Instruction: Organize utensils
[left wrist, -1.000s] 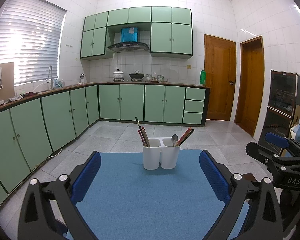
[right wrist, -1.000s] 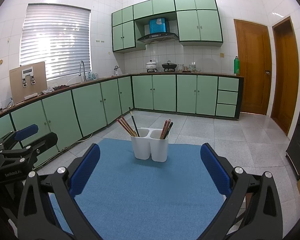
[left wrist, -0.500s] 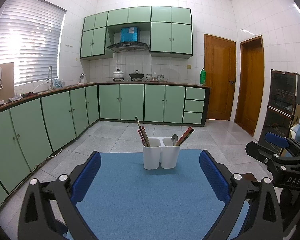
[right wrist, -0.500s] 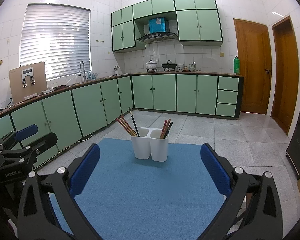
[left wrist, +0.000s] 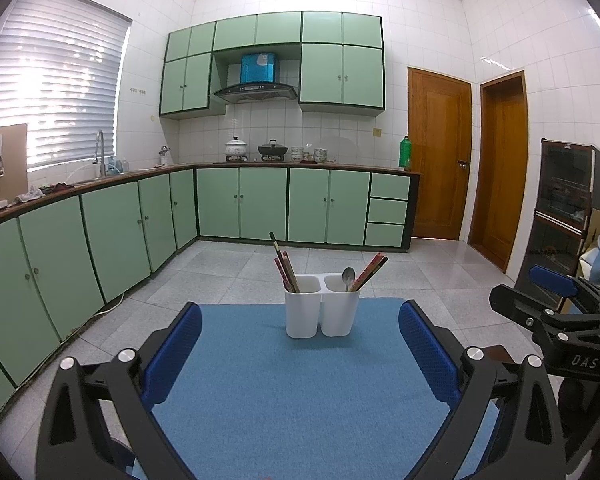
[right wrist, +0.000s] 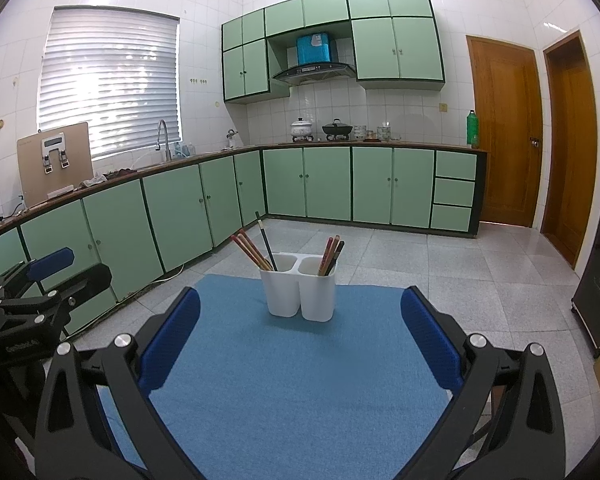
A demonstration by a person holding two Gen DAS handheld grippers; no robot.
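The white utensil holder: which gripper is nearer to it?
Neither clearly. The left gripper and right gripper both hover open over the blue mat, short of the white utensil holder, about equally far.

Walls (left wrist: 428, 20) – tiled white | cabinets (left wrist: 260, 204) – painted green | floor (left wrist: 420, 268) – grey-tiled | window (right wrist: 108, 80) – daylight filtered by blinds
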